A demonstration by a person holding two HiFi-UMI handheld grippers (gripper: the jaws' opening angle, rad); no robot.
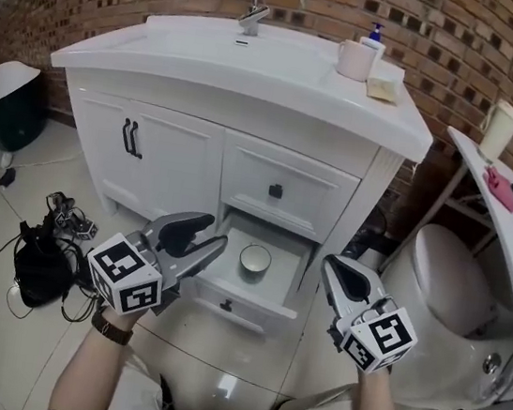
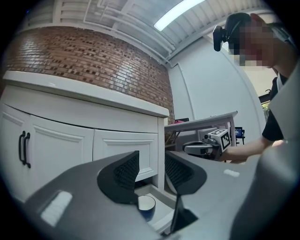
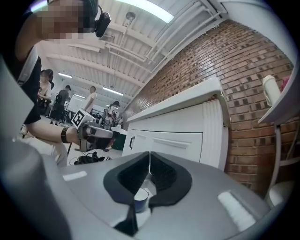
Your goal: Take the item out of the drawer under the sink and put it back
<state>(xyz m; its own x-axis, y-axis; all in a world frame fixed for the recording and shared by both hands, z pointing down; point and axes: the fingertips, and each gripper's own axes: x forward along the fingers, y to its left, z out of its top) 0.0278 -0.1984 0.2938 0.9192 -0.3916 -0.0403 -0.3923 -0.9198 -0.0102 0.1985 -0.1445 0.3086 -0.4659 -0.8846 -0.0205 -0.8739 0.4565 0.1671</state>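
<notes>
Your left gripper, its cube printed with black-and-white squares, hangs released at the left edge of the open lower drawer, and nothing sits between its ribbed black pads. The round bowl, glossy white inside and dark blue outside, stands upright in that white drawer. Your right gripper is clenched empty just right of the drawer.

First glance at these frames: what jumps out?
The lower drawer of the white vanity stands pulled out, with a small blue cup upright inside it. The left gripper hangs at the drawer's left side with its fingers apart. The right gripper is at the drawer's right side, fingers shut on nothing.
</notes>
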